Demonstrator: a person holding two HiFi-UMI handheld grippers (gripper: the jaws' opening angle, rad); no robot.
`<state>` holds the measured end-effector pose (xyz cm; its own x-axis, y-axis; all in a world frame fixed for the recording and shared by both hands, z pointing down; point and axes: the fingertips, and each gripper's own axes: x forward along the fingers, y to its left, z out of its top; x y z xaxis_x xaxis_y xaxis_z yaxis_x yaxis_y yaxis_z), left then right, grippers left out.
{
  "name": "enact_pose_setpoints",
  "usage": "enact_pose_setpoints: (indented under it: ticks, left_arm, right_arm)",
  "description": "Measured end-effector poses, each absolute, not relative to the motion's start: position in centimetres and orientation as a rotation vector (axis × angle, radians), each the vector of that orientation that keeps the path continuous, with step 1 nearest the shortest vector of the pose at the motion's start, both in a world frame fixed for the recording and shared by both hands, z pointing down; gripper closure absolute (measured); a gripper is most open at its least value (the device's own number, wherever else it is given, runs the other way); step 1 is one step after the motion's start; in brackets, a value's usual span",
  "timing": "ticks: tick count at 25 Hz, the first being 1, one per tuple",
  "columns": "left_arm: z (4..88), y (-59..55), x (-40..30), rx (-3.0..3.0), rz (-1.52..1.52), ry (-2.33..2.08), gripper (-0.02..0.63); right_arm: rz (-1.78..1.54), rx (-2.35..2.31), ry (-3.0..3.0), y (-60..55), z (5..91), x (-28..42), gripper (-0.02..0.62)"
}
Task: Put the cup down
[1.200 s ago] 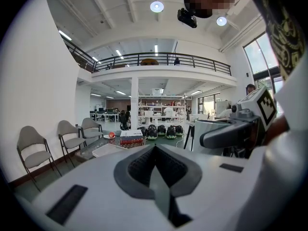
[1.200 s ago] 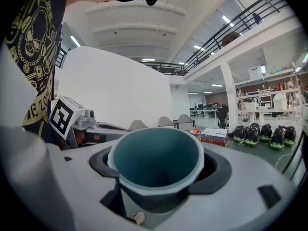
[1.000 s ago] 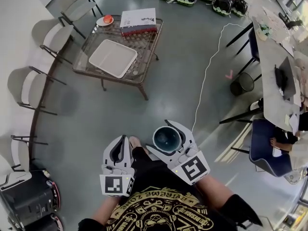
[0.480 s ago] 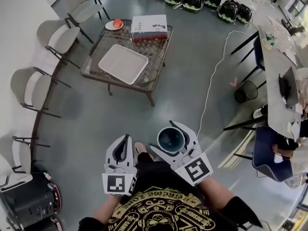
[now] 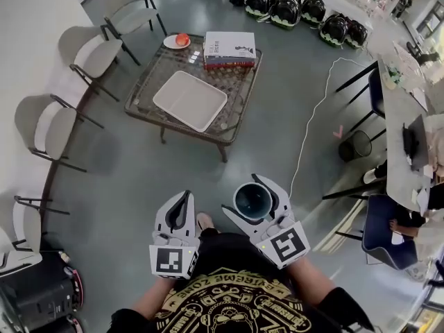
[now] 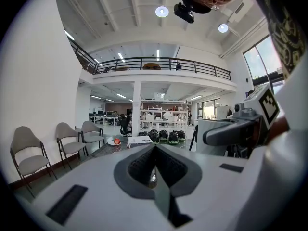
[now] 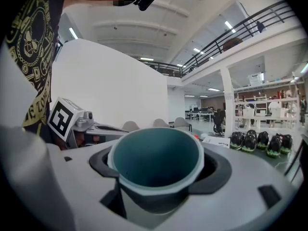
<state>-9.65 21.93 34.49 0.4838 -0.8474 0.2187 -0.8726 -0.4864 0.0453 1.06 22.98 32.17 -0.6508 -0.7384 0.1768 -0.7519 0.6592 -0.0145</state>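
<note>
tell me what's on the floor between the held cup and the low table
Only bare grey floor, seen in the head view, separates the cup from the table.

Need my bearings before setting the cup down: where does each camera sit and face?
Head view: on the person's head, looking steeply down at floor and glass table; shows shirt, forearms, left gripper, right gripper clamping the cup.
Left gripper view: on that gripper, roughly level along its closed jaws toward the table; right gripper at right.
Right gripper view: on that gripper, into the cup; left gripper at left.
Head and left gripper views share the book.
</note>
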Motion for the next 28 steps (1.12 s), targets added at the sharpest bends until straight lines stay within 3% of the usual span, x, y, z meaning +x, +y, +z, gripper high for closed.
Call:
enact_pose_setpoints:
  ticks: [28]
  left_arm:
    - [34.1,18.3,-14.9,2.678,0.218,-1.329,0.609]
  right_arm:
    - [0.078,1.421,-2.595,19.8,31.3,-3.8,0.215]
